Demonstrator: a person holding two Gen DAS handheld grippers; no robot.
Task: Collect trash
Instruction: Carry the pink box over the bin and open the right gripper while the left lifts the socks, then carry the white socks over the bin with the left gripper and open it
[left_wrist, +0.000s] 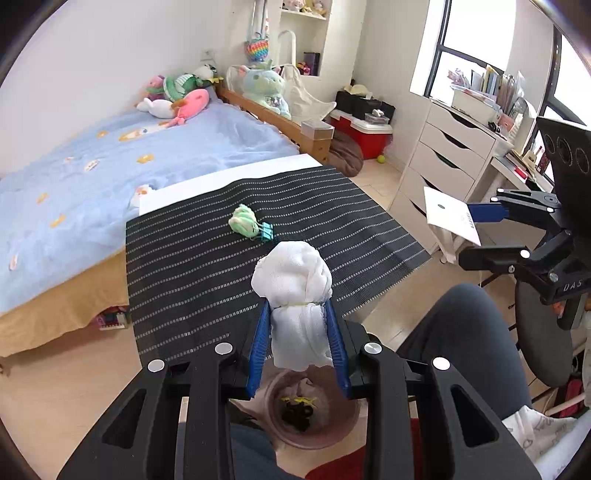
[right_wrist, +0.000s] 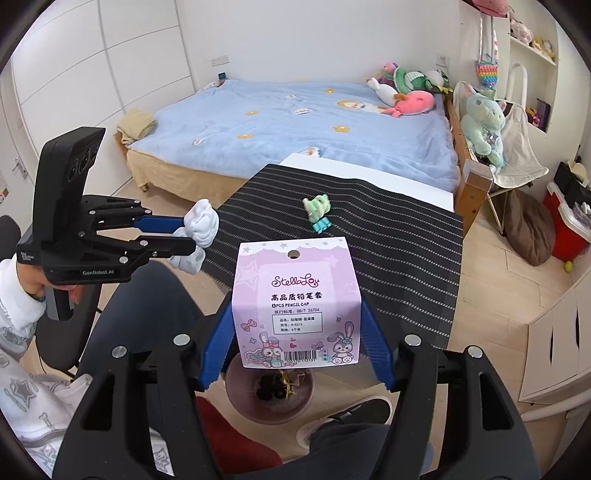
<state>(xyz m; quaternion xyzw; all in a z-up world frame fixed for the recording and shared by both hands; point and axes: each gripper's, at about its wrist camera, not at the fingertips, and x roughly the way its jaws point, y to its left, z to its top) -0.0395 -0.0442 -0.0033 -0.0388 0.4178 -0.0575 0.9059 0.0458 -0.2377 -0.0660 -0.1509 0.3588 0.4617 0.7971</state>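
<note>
My left gripper (left_wrist: 297, 317) is shut on a crumpled white tissue (left_wrist: 295, 280), held above a pink trash bin (left_wrist: 314, 410) that has dark scraps inside. The left gripper and tissue (right_wrist: 201, 225) also show in the right wrist view. My right gripper (right_wrist: 297, 328) is shut on a pink paper pencil-cap card (right_wrist: 295, 302), held above the same bin (right_wrist: 269, 391). The card (left_wrist: 450, 214) shows in the left wrist view too. A green toy with a teal binder clip (left_wrist: 249, 223) lies on the black striped mat (left_wrist: 207, 266).
The mat covers a white table (left_wrist: 221, 181) next to a bed with a blue cover (left_wrist: 110, 166). A white drawer unit (left_wrist: 443, 158) stands to the right. The person's legs (left_wrist: 461, 332) and a chair flank the bin.
</note>
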